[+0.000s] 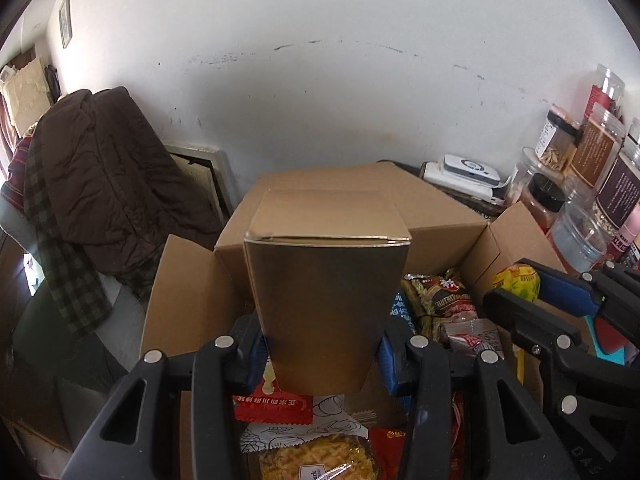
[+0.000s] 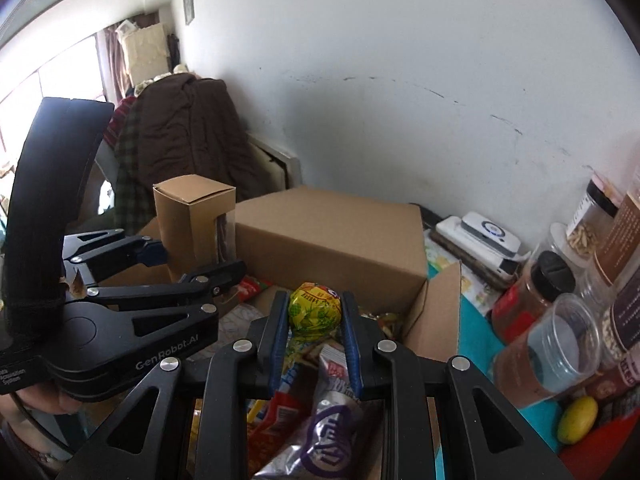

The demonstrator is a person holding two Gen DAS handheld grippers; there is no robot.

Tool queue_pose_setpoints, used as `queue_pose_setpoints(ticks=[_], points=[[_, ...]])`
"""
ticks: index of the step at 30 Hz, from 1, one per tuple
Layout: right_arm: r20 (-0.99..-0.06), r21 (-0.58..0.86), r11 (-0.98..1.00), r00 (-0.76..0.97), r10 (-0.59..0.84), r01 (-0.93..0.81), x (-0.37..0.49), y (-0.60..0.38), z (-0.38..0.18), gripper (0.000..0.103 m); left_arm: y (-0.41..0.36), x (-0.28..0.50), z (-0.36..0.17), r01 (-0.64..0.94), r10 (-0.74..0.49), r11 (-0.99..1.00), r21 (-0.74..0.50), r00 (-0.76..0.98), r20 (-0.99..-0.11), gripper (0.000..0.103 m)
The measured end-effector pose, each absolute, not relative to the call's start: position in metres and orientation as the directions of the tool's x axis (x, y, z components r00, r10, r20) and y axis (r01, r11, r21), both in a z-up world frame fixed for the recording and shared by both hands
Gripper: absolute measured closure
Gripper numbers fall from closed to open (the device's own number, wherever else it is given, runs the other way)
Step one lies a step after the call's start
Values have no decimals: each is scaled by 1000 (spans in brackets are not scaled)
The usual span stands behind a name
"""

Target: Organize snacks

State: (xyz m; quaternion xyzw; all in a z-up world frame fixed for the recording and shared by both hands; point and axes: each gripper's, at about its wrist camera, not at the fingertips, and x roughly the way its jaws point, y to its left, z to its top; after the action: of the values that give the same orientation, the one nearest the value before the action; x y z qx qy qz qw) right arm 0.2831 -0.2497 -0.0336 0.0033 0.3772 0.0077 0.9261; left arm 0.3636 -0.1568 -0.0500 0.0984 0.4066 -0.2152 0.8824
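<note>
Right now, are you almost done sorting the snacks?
Not yet. The left gripper holds a small brown box and the right gripper holds a yellow snack, both above the open carton. Many packets lie loose inside it. I cannot see any finished pile.

My left gripper (image 1: 322,354) holds a small carton (image 1: 326,300) upright above the open box (image 1: 180,304), which contains snack packets (image 1: 440,300). My right gripper (image 2: 314,330), to its right, holds a wrapped snack (image 2: 316,310) over the same box. A closed box (image 2: 332,236) sits behind the open one. Jars (image 2: 548,344) stand to the right, with a white device (image 2: 486,240) behind them near the wall (image 2: 400,100).
</note>
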Motion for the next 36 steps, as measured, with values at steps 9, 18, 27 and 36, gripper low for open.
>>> queue_pose_setpoints(ticks=[9, 18, 27, 36], points=[[-730, -54, 998, 680, -67, 40, 290, -254, -45, 65, -166, 367, -64, 445, -221, 894, 50, 535, -815, 57], [-738, -36, 998, 673, -56, 44, 286, -257, -44, 65, -167, 358, -58, 432, -183, 896, 104, 572, -800, 49], [-714, -54, 997, 696, -72, 49, 262, -250, -19, 65, -159, 334, -21, 429, -203, 896, 113, 624, -755, 48], [-645, -49, 998, 762, -53, 28, 222, -239, 36, 65, -137, 297, 33, 419, -244, 904, 89, 674, -697, 48]])
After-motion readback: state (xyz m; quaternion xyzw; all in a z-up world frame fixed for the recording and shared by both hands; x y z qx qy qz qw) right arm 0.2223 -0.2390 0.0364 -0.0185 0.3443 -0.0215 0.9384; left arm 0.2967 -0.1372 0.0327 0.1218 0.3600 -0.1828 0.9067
